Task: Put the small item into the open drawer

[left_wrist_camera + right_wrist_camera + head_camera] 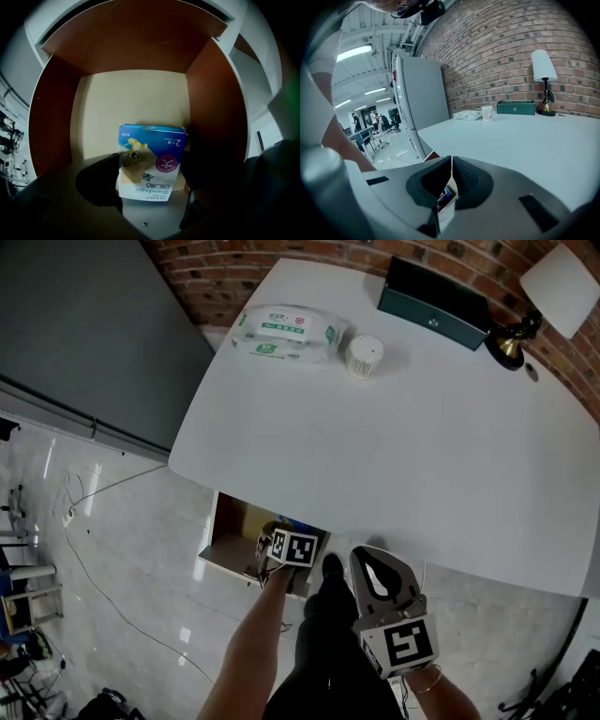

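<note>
Under the near edge of the bench (394, 427), open drawer (220, 117); left hand-held gripper (150, 182) reaches inside it, jaws pressed to both sides of the bandage box (152, 150); box sits near the drawer front, contact with the pale floor unclear. Right hand-held gripper (451, 160) idle above, jaws together, nothing between. Risks — letting go before the box is down could drop it on an edge and topple it; backing out with a pad dragging could pull it over the drawer front.
</note>
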{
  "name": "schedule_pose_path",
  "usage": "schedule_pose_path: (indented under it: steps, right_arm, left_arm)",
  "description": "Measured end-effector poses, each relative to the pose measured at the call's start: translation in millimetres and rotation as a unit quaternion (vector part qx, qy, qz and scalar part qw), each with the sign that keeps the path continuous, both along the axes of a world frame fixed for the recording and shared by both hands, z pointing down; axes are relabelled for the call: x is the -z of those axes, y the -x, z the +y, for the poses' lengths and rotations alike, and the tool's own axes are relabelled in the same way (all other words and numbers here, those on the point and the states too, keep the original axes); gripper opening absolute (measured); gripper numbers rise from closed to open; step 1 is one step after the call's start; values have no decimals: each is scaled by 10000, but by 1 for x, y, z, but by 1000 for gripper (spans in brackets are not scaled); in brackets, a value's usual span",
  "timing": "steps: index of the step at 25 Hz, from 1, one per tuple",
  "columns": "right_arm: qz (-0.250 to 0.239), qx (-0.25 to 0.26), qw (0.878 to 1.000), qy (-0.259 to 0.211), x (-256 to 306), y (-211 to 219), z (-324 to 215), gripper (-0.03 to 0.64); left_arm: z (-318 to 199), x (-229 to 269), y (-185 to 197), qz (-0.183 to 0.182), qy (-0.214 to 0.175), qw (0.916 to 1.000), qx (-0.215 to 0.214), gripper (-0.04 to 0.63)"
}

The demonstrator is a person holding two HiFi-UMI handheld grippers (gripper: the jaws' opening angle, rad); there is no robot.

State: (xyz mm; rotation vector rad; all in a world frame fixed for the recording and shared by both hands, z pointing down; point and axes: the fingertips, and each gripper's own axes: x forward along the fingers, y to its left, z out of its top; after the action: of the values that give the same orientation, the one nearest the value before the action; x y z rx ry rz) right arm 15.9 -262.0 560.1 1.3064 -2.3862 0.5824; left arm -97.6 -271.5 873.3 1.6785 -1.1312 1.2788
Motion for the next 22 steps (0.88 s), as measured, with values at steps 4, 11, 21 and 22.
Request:
schedule_pose_path:
  steps: [4,11,21,22]
  right_arm:
    - [-14,6,10000,2,-1,1,-1,15]
    - [-7,63,10000,17,-3,5,-1,15]
    - [2,58,10000,11,-7,2,-3,14]
    - [12,72,10000,-2,-7,3,-4,15]
  left_arm:
    - [1,-6,0,-12,62,10000,3,445]
    - [5,-16,1,-63,106,9999,-59,445]
    - [4,-20,0,-99,117,9999,-73,446]
    - [3,-18,2,-118,74,9999,-82,446]
